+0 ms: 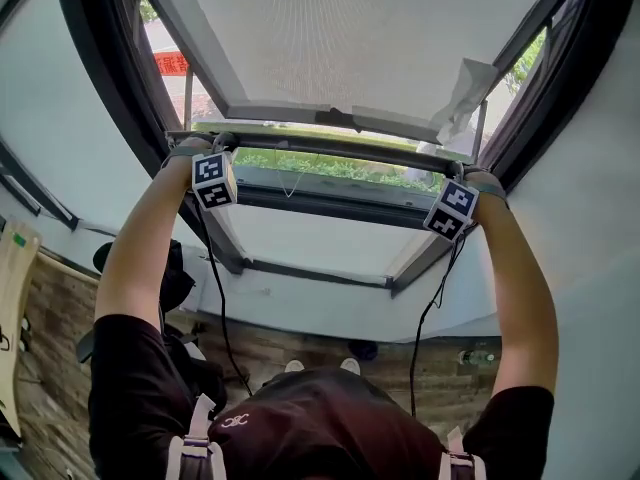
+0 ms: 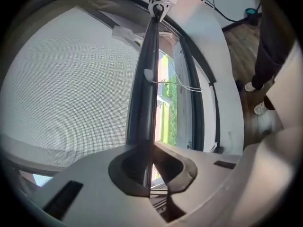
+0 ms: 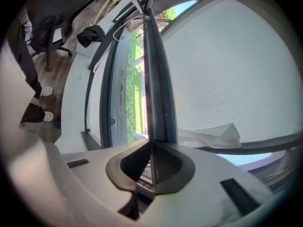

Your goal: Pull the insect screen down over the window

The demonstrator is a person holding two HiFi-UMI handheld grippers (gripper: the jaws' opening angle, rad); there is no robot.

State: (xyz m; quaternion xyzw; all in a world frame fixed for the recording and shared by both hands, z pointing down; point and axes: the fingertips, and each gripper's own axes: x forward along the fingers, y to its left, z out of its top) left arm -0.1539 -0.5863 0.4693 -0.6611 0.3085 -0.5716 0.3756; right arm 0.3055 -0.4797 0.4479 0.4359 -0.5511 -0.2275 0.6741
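**A:** Shoulders in a black shirt (image 1: pixel 300 428) fill the bottom of the head view, with both arms raised. What do the hands have?

**B:** Each has the bar (image 1: pixel 330 145) at the screen's lower edge. The left gripper (image 1: pixel 222 142) is pinched almost closed on the bar's left end, and the right gripper (image 1: pixel 457 172) likewise on its right end. In their own views the jaws press flat on the bar's thin edge, with nothing else between them.

**A:** And where is the screen (image 1: pixel 350 38)?

**B:** Partway down the window (image 1: pixel 330 200). Mesh covers the upper part. Below the bar a strip is open, with greenery showing through, and then comes the lower frame.

**A:** So which way does the pull go?

**B:** Straight down toward the lower frame, I'd say. The bar's long axis runs across, from one gripper to the other, and the frame lies roughly parallel below it. Neither hand looks nearer, so both ends should drop together, or the bar may skew.

**A:** Anything to read?

**B:** Little. A red sign (image 1: pixel 170 63) outside, upper left, carries white characters too small to make out. The shirt has a small white logo (image 1: pixel 235 420), not legible. The cubes show black-and-white square markers and no words. A white scrap (image 1: pixel 465 93) hangs on the mesh at right, blank.
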